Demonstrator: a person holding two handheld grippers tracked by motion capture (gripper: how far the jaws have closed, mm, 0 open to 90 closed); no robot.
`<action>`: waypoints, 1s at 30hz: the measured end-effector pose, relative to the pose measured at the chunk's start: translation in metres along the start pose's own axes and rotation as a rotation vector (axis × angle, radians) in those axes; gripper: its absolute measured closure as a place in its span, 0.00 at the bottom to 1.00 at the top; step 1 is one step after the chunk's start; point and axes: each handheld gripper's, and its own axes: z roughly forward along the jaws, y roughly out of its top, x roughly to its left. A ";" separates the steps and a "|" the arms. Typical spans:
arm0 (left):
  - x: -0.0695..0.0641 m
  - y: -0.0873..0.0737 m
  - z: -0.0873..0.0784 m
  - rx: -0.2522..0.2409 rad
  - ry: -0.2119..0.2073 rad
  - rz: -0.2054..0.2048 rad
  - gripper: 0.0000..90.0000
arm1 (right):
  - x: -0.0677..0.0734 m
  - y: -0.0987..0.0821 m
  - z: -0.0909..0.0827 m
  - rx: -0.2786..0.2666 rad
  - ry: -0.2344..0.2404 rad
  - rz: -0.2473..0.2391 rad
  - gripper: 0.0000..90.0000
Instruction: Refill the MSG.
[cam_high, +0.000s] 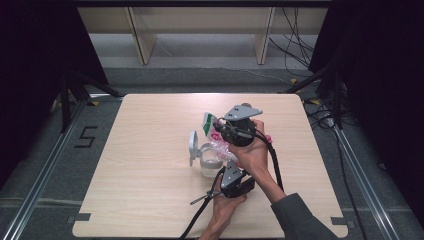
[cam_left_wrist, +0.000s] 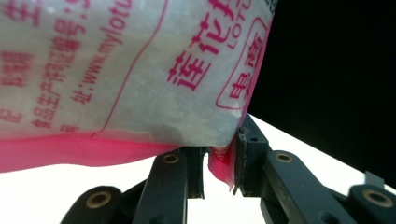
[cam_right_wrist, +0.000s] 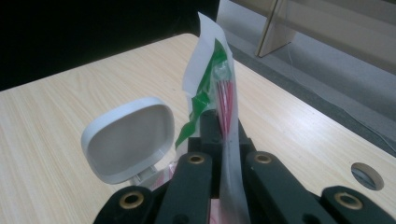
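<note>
Bag (cam_high: 216, 136) pinched by both hand-held grippers, L (cam_high: 227, 165) & R (cam_high: 220, 131), over container (cam_high: 207, 162).

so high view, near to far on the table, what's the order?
left gripper → clear container → bag → right gripper

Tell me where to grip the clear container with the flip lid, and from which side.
Take the clear container by its round body, coming in from the table's left, probably with jaws level. Its white flip lid stands open on that side above the rim, so stay below it. The bag hangs over the mouth, held by both the left gripper and the right gripper, which blocks a grasp from above or the right.
</note>
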 end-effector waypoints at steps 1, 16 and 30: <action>0.000 0.000 0.000 0.003 0.006 -0.001 0.84 | -0.001 0.000 0.000 -0.004 0.001 -0.020 1.00; 0.000 0.000 0.002 0.000 -0.004 -0.002 0.84 | 0.000 -0.001 0.002 -0.003 -0.013 -0.010 1.00; 0.001 0.000 0.001 -0.012 -0.010 -0.007 0.84 | 0.003 -0.001 0.008 0.010 -0.005 -0.012 1.00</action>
